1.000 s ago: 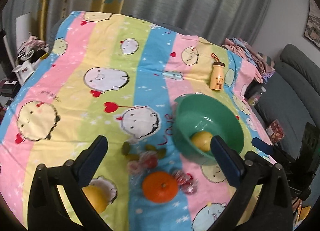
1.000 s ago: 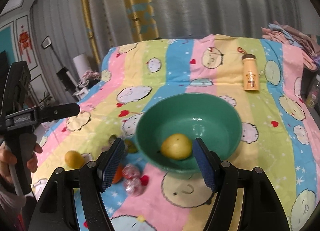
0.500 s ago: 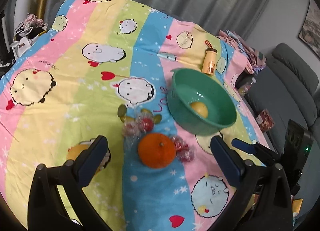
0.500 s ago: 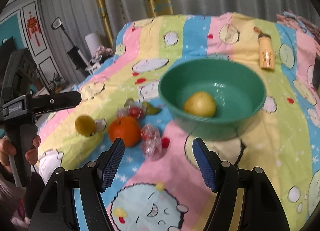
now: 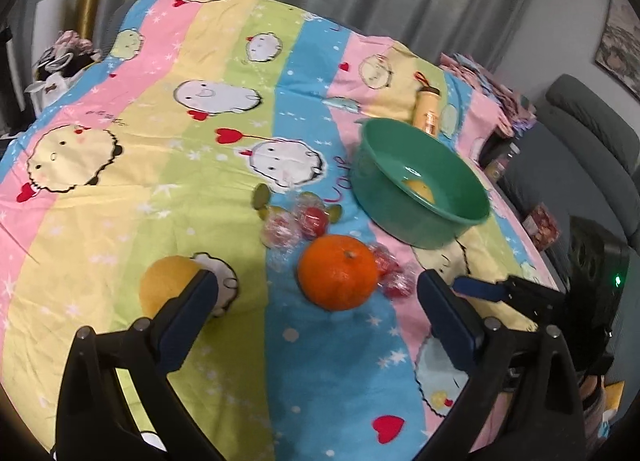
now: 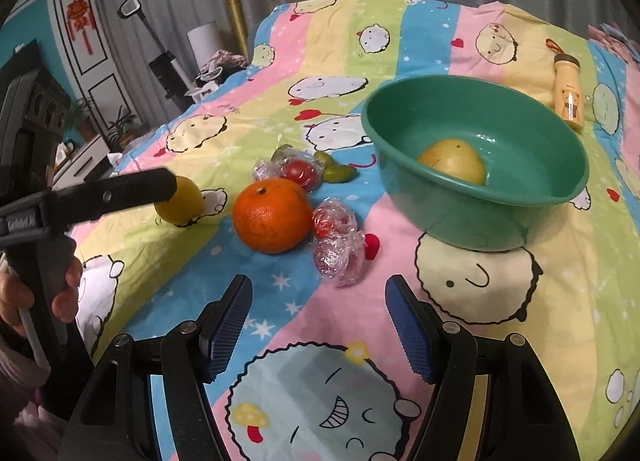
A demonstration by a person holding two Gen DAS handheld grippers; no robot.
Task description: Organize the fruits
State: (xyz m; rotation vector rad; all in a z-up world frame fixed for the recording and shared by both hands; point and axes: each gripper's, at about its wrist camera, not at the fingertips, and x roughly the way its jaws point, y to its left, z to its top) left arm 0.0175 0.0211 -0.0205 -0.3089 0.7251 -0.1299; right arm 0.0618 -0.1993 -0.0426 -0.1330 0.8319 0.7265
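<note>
Both claws have dropped closer since a second ago, left claw (image 5: pixel 316 309) gaping wide around the orange (image 5: pixel 338 271), right claw (image 6: pixel 318 327) half-spread and empty, one yellow fruit (image 6: pixel 454 160) in the green bowl (image 6: pixel 520 197) at two o'clock, and only the right view catches the hand (image 6: pixel 24 293).

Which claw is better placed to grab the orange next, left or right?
Probably left. The left claw, open, frames the round orange between its fingers. The right claw is open too, but the orange sits off to its left.
</note>
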